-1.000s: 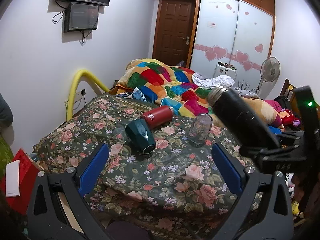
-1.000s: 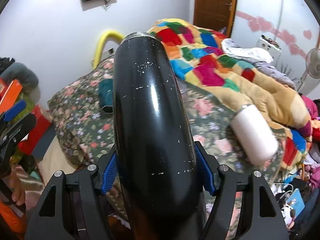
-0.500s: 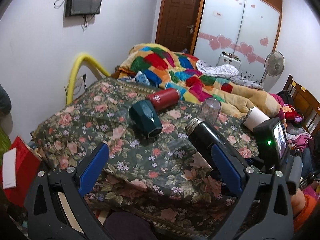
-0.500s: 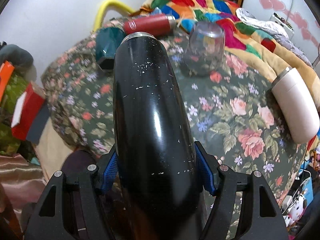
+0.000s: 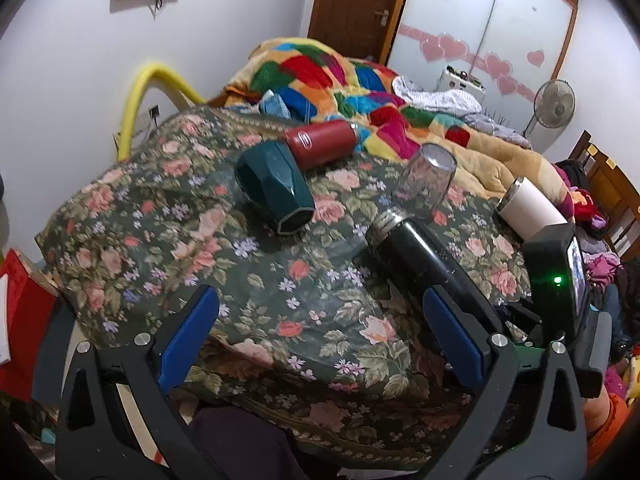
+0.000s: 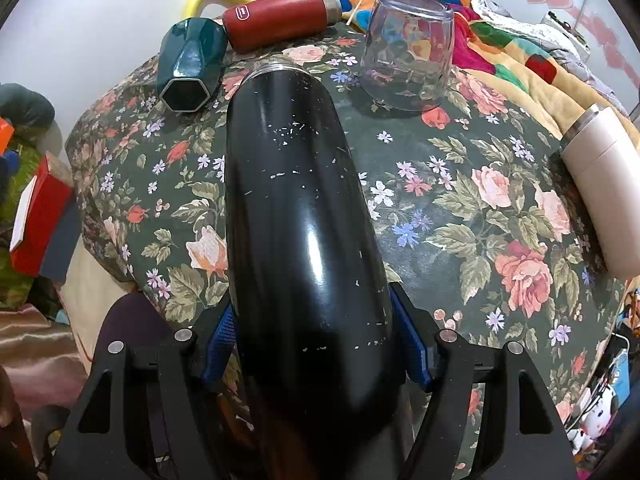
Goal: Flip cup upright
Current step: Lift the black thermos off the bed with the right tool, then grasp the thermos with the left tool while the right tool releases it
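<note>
Right wrist view, right gripper point(image 6: 314, 340) jaws pinching black flask point(image 6: 304, 216), left gripper point(image 5: 320, 324) jaws spread (red bottle point(image 6: 280, 18) label unreadable)

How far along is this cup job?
Nothing stands upright yet. The right tool grips the black flask, tilted low over the floral bedspread. The left tool is open. The green cup, red flask and white tumbler lie sideways; the glass is upside down.

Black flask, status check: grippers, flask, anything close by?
Right gripper shut on black flask, tilted low over floral bedspread. Left gripper open, empty. Clear glass upside down just beyond flask; teal cup lies on its side.
</note>
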Available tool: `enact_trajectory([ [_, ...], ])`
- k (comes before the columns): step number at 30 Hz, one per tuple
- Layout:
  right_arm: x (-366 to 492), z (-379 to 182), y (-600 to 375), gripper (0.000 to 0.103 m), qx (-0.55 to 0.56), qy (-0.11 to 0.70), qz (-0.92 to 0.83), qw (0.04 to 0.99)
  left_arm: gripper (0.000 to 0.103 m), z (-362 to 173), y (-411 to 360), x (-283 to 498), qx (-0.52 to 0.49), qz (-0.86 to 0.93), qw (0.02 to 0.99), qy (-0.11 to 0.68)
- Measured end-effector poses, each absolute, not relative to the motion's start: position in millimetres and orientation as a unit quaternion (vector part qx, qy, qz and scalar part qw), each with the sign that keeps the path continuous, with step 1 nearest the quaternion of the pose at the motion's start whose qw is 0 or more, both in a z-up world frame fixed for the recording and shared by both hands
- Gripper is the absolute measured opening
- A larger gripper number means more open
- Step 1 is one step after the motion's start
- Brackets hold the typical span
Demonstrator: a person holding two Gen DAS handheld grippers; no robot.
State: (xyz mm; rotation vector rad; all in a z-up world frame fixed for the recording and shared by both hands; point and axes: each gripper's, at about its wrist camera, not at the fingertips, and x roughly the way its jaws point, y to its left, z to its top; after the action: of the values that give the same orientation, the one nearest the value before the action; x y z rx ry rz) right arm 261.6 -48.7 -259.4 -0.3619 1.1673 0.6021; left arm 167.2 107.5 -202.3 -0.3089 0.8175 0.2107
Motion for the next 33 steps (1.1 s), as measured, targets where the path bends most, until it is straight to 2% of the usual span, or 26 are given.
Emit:
enact_trajectory([
  [8, 257.7, -244.6, -60.5, 0.068, -0.143, 0.547, 0.300, 0.768, 0.103, -212.0, 108.7, 187.2, -0.186, 0.084, 0.882, 0.425],
  [16, 233.6, -184.8, -114.0, 0.069, -0.127, 0.483, 0.286, 0.818, 0.102, -234.5, 85.6, 223.9, -0.230, 0.025, 0.845, 0.482],
  [19, 225.6, -168.0, -138.3, 0.069, -0.123, 0.455, 0.255, 0.844, 0.094, -248.4, 75.1, 240.9, -0.248, 0.007, 0.820, 0.516],
  [28, 193.6, -144.9, -179.2, 0.069, -0.096, 0.408, 0.221, 0.881, 0.090, -271.3, 55.9, 272.2, -0.238, 0.023, 0.777, 0.583],
  [29, 192.1, -144.1, -181.3, 0.069, -0.091, 0.405, 0.220, 0.883, 0.084, -274.9, 55.4, 275.9, -0.233, 0.033, 0.770, 0.593],
  [31, 189.9, -144.4, -183.1, 0.069, -0.082, 0.402, 0.216, 0.886, 0.080, -276.7, 54.2, 282.4, -0.220, 0.045, 0.770, 0.598],
  [32, 188.7, -144.7, -185.7, 0.069, -0.077, 0.401, 0.216, 0.887, 0.074, -275.7, 51.9, 286.0, -0.207, 0.051, 0.770, 0.601],
  [33, 188.2, -145.6, -186.4, 0.069, -0.071, 0.402, 0.217, 0.887, 0.073, -274.6, 49.9, 288.3, -0.202, 0.052, 0.771, 0.602],
])
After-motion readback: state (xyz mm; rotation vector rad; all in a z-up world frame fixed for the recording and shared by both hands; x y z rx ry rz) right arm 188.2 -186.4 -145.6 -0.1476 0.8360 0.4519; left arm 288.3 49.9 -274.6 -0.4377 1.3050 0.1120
